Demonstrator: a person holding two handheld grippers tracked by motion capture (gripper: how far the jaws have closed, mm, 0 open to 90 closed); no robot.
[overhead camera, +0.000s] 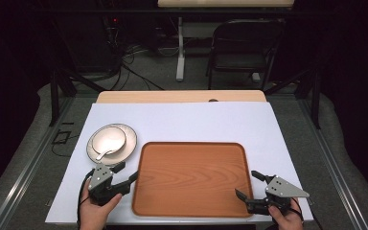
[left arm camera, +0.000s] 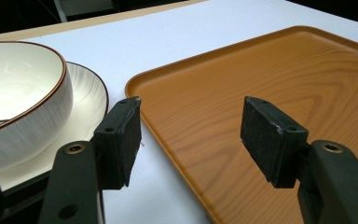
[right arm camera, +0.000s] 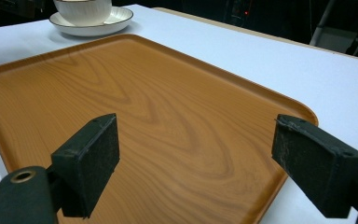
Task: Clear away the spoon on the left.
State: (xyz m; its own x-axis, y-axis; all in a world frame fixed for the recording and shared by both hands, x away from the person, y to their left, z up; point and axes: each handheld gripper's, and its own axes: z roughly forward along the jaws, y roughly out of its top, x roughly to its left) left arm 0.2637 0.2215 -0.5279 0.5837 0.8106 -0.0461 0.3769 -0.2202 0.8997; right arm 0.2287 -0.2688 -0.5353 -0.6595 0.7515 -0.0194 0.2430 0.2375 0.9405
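Note:
A wood-grain tray (overhead camera: 191,177) lies in the middle of the white-covered table. To its upper left a white bowl (overhead camera: 107,138) with a dark rim sits on a white plate (overhead camera: 130,142), with a spoon (overhead camera: 103,154) resting in the bowl. My left gripper (overhead camera: 127,171) is open at the tray's left edge, just below the plate. In the left gripper view the gripper (left arm camera: 191,135) has nothing between its jaws, which straddle the rim of the tray (left arm camera: 270,79), with the bowl (left arm camera: 18,102) close on the left. My right gripper (overhead camera: 248,184) is open over the tray's near right corner (right arm camera: 121,93), holding nothing.
A white sheet (overhead camera: 196,120) covers the table, and the bare wooden edge (overhead camera: 182,96) shows at the far side. A dark folding chair (overhead camera: 242,48) and a table leg (overhead camera: 180,48) stand on the floor beyond. Metal rails run along both sides of the table.

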